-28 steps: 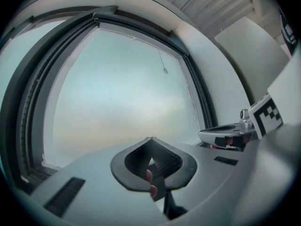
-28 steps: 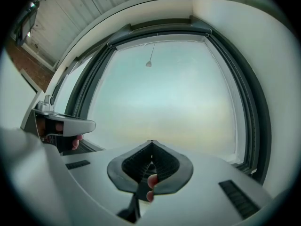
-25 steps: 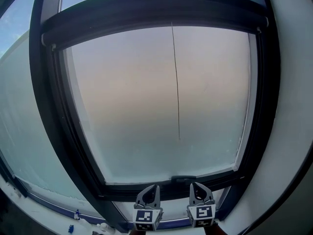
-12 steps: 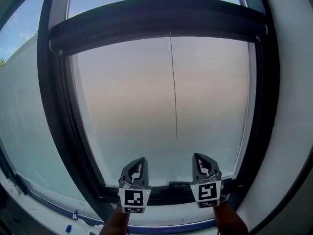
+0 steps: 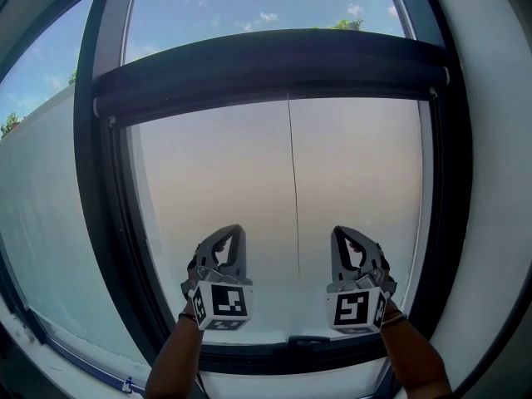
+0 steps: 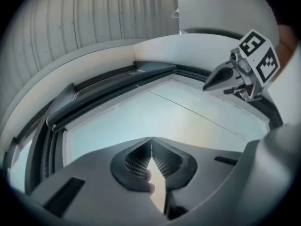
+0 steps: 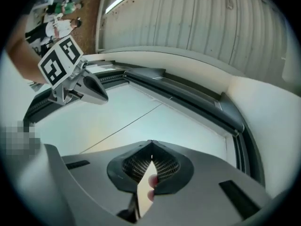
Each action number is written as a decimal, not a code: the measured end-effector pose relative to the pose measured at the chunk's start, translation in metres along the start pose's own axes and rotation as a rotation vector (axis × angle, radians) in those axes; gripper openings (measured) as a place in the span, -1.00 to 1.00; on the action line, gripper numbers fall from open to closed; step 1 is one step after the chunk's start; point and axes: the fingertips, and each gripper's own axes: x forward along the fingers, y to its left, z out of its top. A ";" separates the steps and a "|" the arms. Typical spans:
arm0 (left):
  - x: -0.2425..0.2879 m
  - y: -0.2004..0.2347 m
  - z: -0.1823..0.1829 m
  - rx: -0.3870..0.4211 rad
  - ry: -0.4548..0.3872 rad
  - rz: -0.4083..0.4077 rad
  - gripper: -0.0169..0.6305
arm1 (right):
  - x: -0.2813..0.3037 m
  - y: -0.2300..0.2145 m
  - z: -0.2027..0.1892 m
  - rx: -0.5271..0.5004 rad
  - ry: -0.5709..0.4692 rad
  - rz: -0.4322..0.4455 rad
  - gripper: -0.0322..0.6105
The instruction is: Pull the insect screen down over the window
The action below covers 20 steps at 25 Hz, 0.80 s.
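A dark horizontal bar [image 5: 274, 65] spans the upper part of the black-framed window [image 5: 106, 223]. The pane below it looks hazy, while clear sky shows above. From the bar a thin cord [image 5: 293, 189] hangs down the middle of the pane, between my two grippers. My left gripper [image 5: 234, 232] is raised before the lower pane, shut and empty; its tips [image 6: 151, 138] meet in the left gripper view. My right gripper [image 5: 339, 232] is level with it on the cord's other side, also shut with nothing held [image 7: 151, 141]. Neither touches the cord or the bar.
A small dark handle [image 5: 307, 340] sits on the bottom frame below the grippers. A white wall [image 5: 499, 181] borders the window on the right. A pale outer wall [image 5: 41, 214] shows through the left pane.
Both grippers have risen from the bottom frame to the lower pane and have rolled. The head view has tilted up, so more sky shows above the bar.
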 end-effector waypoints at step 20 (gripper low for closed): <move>0.102 0.096 0.111 0.525 0.039 0.168 -0.56 | 0.120 -0.074 0.106 -0.692 -0.107 -0.061 -0.85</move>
